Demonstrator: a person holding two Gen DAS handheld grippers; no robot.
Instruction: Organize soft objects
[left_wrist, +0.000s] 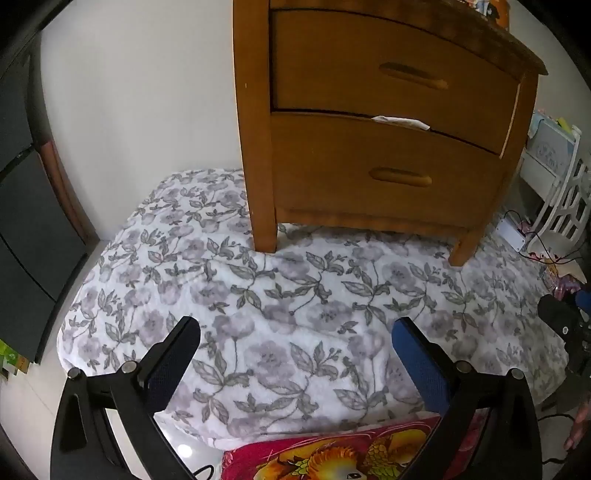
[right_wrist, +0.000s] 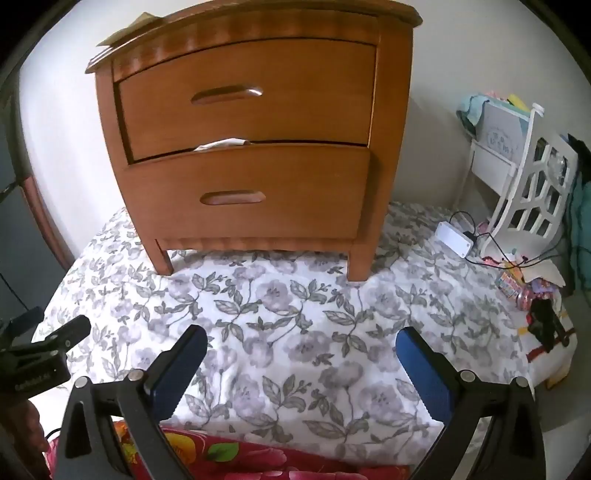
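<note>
A white blanket with grey flowers and leaves lies spread on the floor and also fills the right wrist view. A red and yellow patterned cloth lies at its near edge, also low in the right wrist view. My left gripper is open and empty, hovering over the blanket. My right gripper is open and empty over the same blanket. The right gripper shows at the left wrist view's right edge; the left gripper shows at the right wrist view's left edge.
A wooden nightstand with two drawers stands on the blanket's far part; white paper sticks out between the drawers. A white box with cables, small toys and a white rack sit at right. A dark cabinet stands left.
</note>
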